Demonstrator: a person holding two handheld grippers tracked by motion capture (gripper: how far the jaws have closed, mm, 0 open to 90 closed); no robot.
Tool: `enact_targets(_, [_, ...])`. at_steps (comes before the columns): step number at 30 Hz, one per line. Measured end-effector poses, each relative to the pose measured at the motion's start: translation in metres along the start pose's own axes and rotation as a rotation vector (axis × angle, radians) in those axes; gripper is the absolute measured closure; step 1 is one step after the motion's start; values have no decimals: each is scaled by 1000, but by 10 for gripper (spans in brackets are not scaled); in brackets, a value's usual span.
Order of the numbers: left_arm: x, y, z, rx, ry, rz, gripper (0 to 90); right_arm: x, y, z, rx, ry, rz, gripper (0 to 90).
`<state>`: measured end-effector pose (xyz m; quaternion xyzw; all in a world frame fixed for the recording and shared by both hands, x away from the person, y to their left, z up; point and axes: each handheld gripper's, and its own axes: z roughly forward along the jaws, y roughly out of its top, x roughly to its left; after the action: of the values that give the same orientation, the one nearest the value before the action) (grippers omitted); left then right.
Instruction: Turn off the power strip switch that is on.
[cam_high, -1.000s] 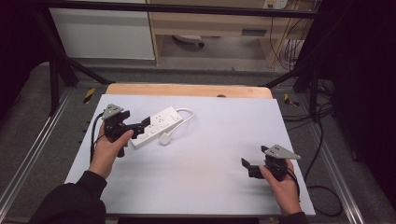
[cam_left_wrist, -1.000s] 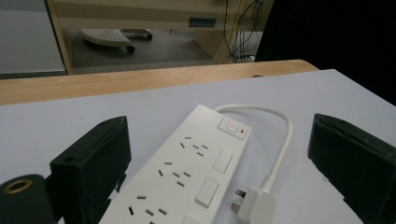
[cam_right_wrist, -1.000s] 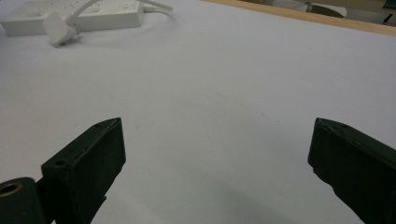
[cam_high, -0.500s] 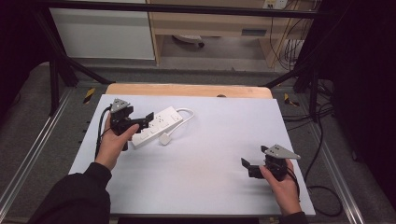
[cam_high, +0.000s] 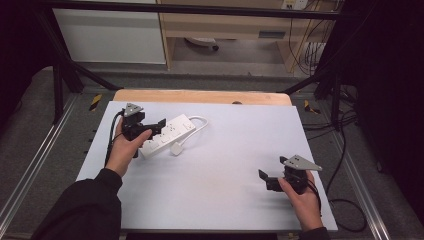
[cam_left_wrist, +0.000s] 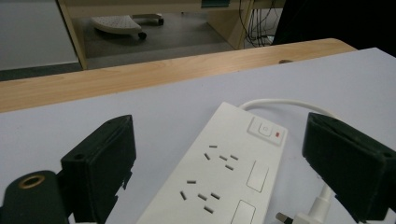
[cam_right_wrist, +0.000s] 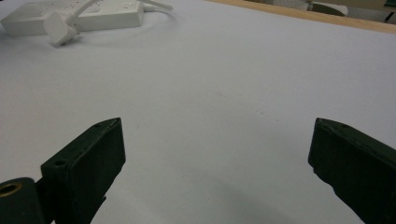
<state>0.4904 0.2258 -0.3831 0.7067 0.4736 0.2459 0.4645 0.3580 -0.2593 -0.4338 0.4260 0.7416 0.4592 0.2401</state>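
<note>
A white power strip (cam_high: 169, 133) lies at the left of the white table, its cable (cam_high: 201, 121) looping behind it and its plug (cam_high: 176, 148) resting beside it. My left gripper (cam_high: 155, 129) is open over the strip's near-left end. In the left gripper view the strip (cam_left_wrist: 224, 172) runs up between the two wide-apart jaws, its red-marked switch (cam_left_wrist: 266, 130) at the far end and the plug (cam_left_wrist: 303, 215) at the lower right. My right gripper (cam_high: 267, 179) is open low at the table's right, nothing between its jaws. In its view the strip (cam_right_wrist: 79, 11) is far off at the top left.
The white tabletop (cam_high: 235, 150) has a wooden strip (cam_high: 200, 96) along its far edge. Metal frame rails (cam_high: 360, 180) run along both sides. Cables (cam_high: 345, 150) hang off the right side. A cabinet (cam_high: 225, 25) stands beyond the table.
My left gripper has moved forward and right, and its jaws now straddle the strip's near end. The right gripper has stayed in place.
</note>
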Motion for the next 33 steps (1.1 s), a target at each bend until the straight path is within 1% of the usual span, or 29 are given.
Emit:
enact_targets(5, [1,-2,6,15,4,3,104,0,0,0,3,2,0,43])
enact_targets(8, [1,-3,7,12,-2,-22,119,0,0,0,3,2,0,43])
enact_targets(9, [1,-2,7,10,0,-22,120,0,0,0,3,2,1,43])
enact_targets(10, [1,-2,7,9,3,-13,124,0,0,0,3,1,1,43])
enact_targets(13, [0,-2,7,9,1,-12,135,0,0,0,5,1,-1,43])
enact_targets(17, [0,-4,9,19,5,-7,140,1,0,1,5,2,-1,43])
enact_targets(20, [0,-5,11,38,4,1,148,0,0,1,6,1,-5,43])
enact_targets(24, [-1,-7,14,61,8,6,180,0,0,1,5,1,-1,43])
enact_targets(25, [-2,-7,15,60,9,5,201,0,0,1,6,2,-2,43])
enact_targets(33, [-5,-10,22,80,4,13,254,1,0,1,8,2,0,43])
